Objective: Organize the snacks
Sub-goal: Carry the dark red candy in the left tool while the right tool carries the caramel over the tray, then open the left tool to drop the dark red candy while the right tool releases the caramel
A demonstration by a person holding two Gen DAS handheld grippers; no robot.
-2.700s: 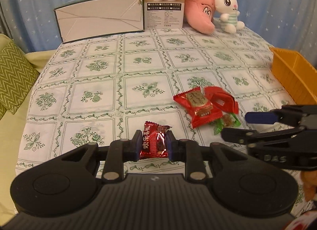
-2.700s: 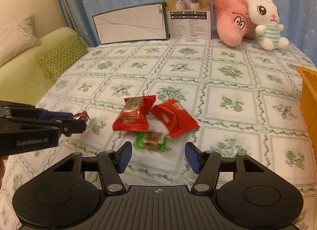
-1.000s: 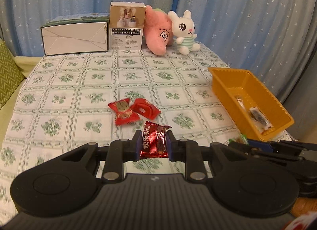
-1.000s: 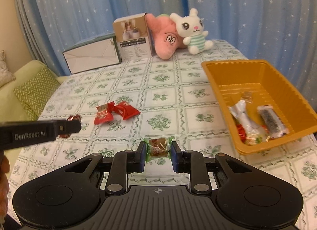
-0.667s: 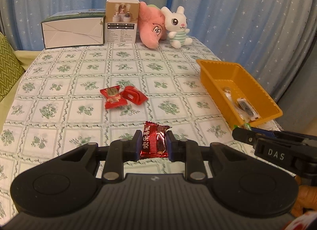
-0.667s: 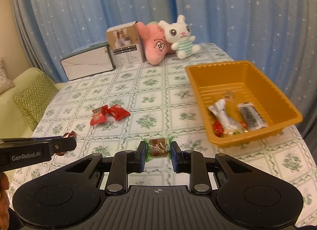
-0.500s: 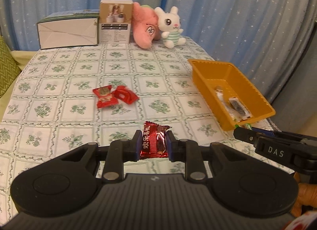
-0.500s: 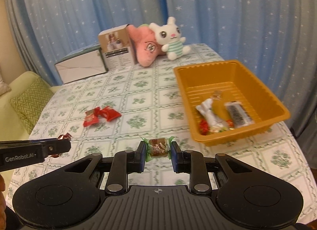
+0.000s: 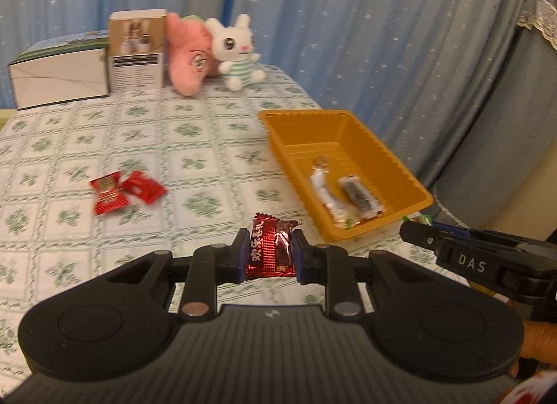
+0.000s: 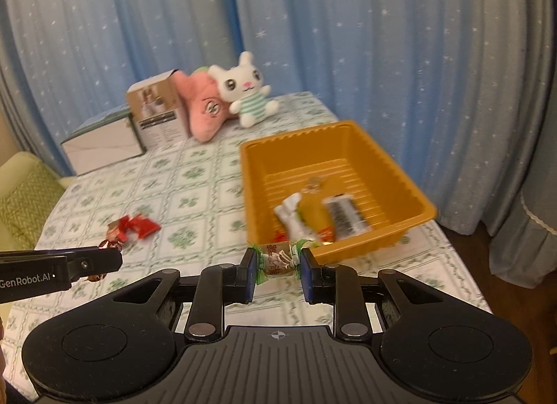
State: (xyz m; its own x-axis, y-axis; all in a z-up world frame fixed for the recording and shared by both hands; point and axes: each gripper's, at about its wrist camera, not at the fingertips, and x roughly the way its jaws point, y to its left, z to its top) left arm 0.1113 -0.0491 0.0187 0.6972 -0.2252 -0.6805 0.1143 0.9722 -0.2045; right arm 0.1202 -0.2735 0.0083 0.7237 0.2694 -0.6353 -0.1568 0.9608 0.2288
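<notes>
- Left gripper clamps a dark red candy, pads pressed on both sides of the shiny wrapper, held off the tablecloth
- Right gripper pinches a green-ended sweet by its twisted ends, just in front of the near rim of the orange tray
- In the left view the right gripper pokes in from the right edge, green wrapper tips just showing at its nose, beside the tray's near right corner
- In the right view the left gripper comes in from the left edge, with a bit of red wrapper peeking past its tip
- The tray sits on the right side of the table, near the edge by the blue curtain
- Inside the tray: a white packet, a yellow packet, a dark barcode bar and some small bits at the near wall, too blurred to name
- Two red packets lie touching each other on the cloth, well left of the tray
- Along the far edge stand a white box, a brown box, a pink plush and a white bunny, the two toys leaning together
- A green cushion shows at the left edge in the right view
- A bit of the person's hand sits under the right gripper's handle
</notes>
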